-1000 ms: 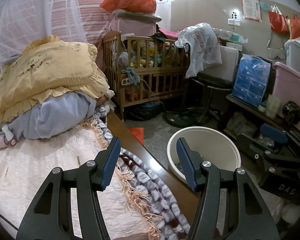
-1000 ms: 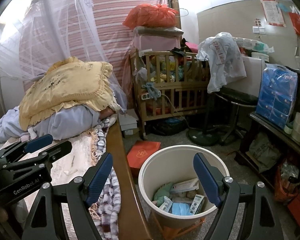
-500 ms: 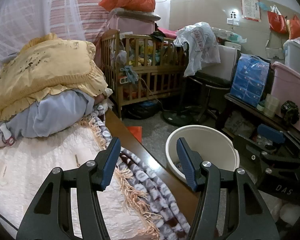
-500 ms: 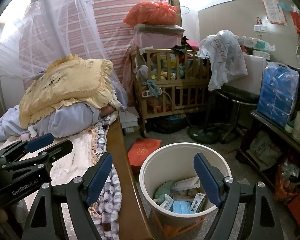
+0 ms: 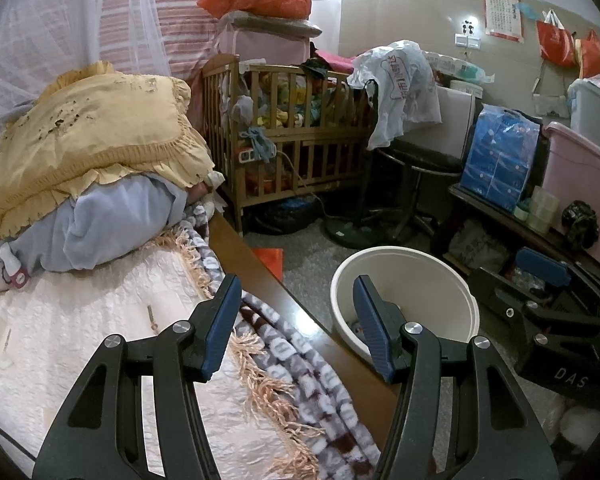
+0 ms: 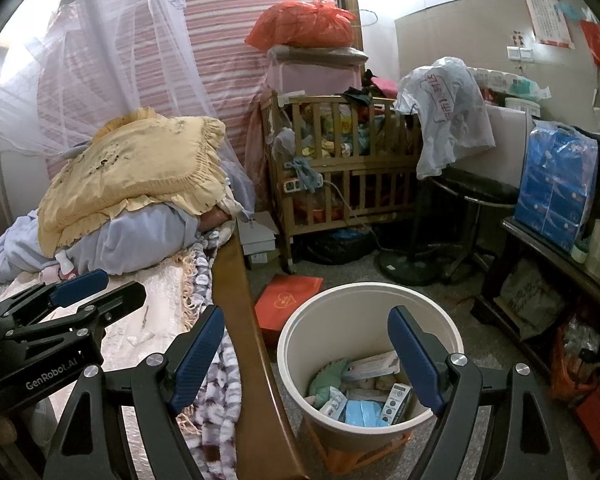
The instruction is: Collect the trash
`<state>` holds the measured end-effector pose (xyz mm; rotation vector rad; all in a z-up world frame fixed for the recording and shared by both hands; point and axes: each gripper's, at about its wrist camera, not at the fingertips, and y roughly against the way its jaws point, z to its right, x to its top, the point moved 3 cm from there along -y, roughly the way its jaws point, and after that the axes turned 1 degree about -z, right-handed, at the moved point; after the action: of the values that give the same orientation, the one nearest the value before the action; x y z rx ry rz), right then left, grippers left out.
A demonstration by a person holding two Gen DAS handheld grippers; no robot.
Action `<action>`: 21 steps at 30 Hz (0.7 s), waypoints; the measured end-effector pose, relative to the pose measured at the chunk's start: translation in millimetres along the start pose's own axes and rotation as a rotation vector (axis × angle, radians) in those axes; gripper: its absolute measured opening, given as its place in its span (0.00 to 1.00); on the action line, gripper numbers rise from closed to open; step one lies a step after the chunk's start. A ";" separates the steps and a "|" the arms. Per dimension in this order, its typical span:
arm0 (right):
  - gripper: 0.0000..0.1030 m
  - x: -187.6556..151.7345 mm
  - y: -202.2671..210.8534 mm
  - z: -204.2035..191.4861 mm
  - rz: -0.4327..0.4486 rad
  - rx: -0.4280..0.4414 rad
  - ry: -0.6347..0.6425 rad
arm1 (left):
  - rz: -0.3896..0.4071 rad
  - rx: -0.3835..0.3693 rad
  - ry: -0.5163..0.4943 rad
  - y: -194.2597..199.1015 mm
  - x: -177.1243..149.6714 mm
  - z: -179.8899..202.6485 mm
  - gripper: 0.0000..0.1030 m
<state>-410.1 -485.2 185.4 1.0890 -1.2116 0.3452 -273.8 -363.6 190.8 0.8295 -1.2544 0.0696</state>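
A cream trash bin [image 6: 296, 344] stands on the floor beside the bed, holding small boxes, blue packets and a green wad [image 6: 364, 392]. My right gripper [image 6: 305, 314] hangs open above its rim, empty. My left gripper [image 5: 296, 284] is open and empty over the bed's edge, with the bin [image 5: 420, 276] just to its right. Small scraps lie on the pale quilt: a thin brown stick [image 5: 152, 314] and a white bit [image 6: 140, 338]. In the right wrist view the left gripper [image 6: 120, 285] shows at the left over the bed; in the left wrist view the right gripper [image 5: 540, 272] shows at the right.
A wooden bed rail [image 6: 240, 320] runs between the quilt and the bin. A yellow pillow [image 5: 84, 136] lies on blue bedding. On the floor are a red box [image 6: 288, 304], a crib [image 6: 340, 172], a fan base [image 6: 408, 264] and a dark shelf [image 6: 548, 264].
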 end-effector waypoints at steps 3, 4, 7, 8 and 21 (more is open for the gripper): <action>0.80 0.1 -0.9 1.8 -0.004 0.002 0.000 | -0.001 -0.001 -0.002 -0.8 -0.4 0.2 0.55; 0.80 -0.8 -0.7 2.3 -0.006 0.002 -0.001 | -0.001 -0.001 -0.002 -1.1 -0.3 0.4 0.55; 0.80 -1.4 -0.7 3.0 -0.007 0.001 -0.002 | -0.001 -0.001 -0.002 -1.2 -1.3 1.1 0.55; 0.80 -1.8 -0.5 3.1 -0.008 0.001 -0.002 | -0.002 -0.001 -0.001 -1.1 -0.2 1.0 0.55; 0.80 -2.7 -3.6 5.2 -0.015 0.000 -0.004 | -0.004 -0.001 -0.002 -2.3 -0.6 1.4 0.55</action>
<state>-411.5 -490.3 181.1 1.0989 -1.2060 0.3313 -274.1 -365.9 189.1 0.8316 -1.2548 0.0650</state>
